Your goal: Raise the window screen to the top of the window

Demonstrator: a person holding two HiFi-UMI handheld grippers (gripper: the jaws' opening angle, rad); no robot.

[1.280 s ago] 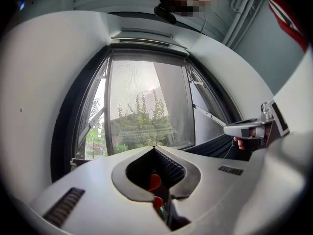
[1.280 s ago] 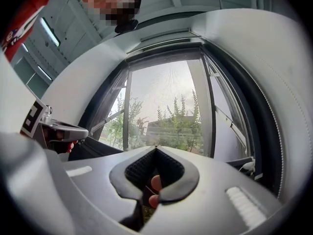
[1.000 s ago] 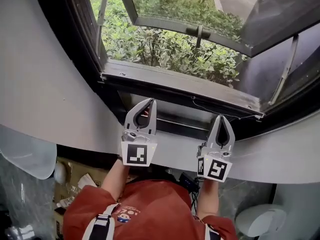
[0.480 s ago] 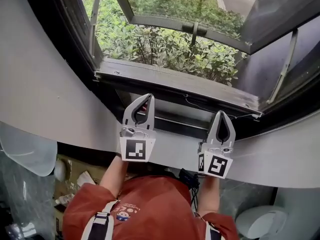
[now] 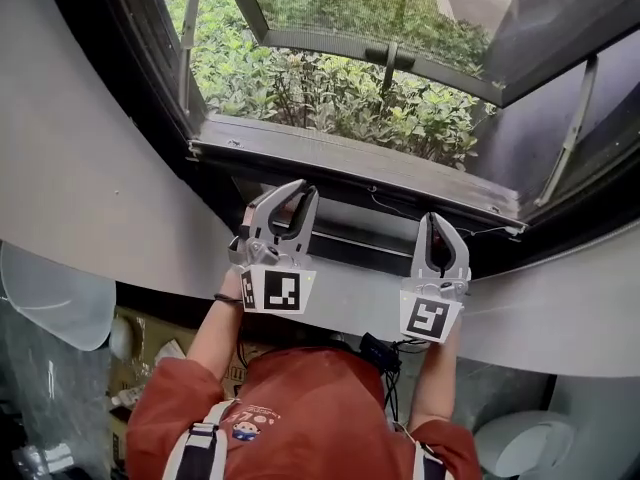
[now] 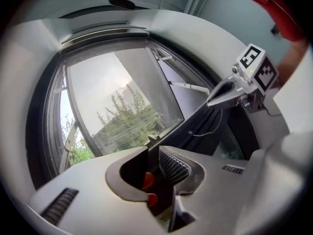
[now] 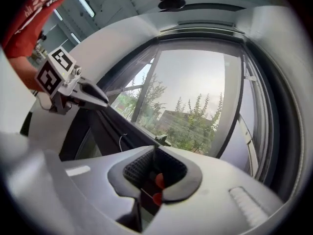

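Left hand-held gripper (image 5: 298, 194) aimed at window (image 5: 350, 164), jaws opening, empty | right hand-held gripper (image 5: 437, 223) alongside, jaws closed, empty

White wall (image 5: 70, 188), green shrubs (image 5: 330, 93) outside (bright daylight)

Grey left gripper (image 5: 303, 190) and right gripper (image 5: 440, 220), each with black-and-white marker cube (image 5: 283, 290); black window frame (image 5: 150, 98); green shrubs (image 5: 320, 88) beyond; pale grey sill (image 5: 560, 318); red garment (image 5: 300, 418), near.
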